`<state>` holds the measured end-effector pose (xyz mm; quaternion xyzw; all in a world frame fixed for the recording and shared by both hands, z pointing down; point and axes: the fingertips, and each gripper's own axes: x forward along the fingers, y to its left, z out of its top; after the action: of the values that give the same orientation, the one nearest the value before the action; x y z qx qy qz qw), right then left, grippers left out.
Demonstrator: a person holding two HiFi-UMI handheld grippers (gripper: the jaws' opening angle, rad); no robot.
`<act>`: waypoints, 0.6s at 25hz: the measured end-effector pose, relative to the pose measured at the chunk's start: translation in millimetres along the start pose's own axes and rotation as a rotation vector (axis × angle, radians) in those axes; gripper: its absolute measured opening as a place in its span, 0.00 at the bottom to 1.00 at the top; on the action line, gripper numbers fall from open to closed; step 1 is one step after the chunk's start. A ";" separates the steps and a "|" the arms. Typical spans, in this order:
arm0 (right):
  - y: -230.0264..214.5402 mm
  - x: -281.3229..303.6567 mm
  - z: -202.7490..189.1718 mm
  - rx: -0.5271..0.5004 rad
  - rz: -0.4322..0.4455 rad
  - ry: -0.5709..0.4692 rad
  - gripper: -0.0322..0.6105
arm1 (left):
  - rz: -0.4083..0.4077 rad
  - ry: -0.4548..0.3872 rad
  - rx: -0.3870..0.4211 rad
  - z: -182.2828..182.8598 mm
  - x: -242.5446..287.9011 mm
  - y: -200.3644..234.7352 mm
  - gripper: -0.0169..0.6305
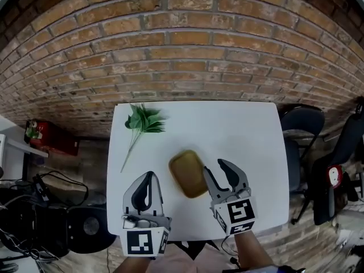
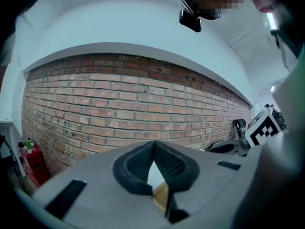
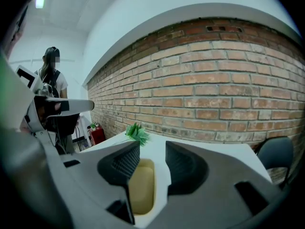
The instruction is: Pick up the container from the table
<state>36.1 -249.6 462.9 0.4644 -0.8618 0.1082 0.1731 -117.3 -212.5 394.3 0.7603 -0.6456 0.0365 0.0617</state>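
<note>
Overhead alone, whole container (image 1: 188,173) — right hand-held gripper (image 1: 215,165) alongside, jaws apart

Head view looks steeply down; gripper views face brick wall (image 3: 214,94).

**A:** Where is the bench (image 1: 250,129) open?

**B:** The right half is bare up to the far edge, and so is the far middle.

**A:** And the left side?

**B:** A leafy sprig (image 1: 143,120) lies near the far left corner, with its stem slanting toward the left edge.

**A:** Nearer in?

**B:** The container (image 1: 188,173) sits mid-bench toward the near edge. The right tool (image 1: 215,166) is close at its right side. A bare strip separates it from the left tool (image 1: 149,176).

**A:** Around the bench?

**B:** There's a brick wall (image 1: 182,50) beyond the far edge and chairs (image 1: 301,124) off the right edge.
</note>
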 end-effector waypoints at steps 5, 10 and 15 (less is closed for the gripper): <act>1.5 17.6 -33.5 0.038 0.010 0.085 0.30 | -0.012 0.062 -0.018 -21.4 14.7 5.2 0.04; 2.0 32.7 -70.6 0.052 0.015 0.180 0.28 | -0.019 0.099 -0.032 -39.7 28.8 10.0 0.04; 4.0 41.9 -96.1 0.070 0.018 0.245 0.27 | -0.015 0.126 -0.049 -55.2 36.8 19.3 0.04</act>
<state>30.4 -246.0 567.6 0.4458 -0.8339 0.1959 0.2597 -129.0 -243.7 454.9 0.7594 -0.6356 0.0680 0.1212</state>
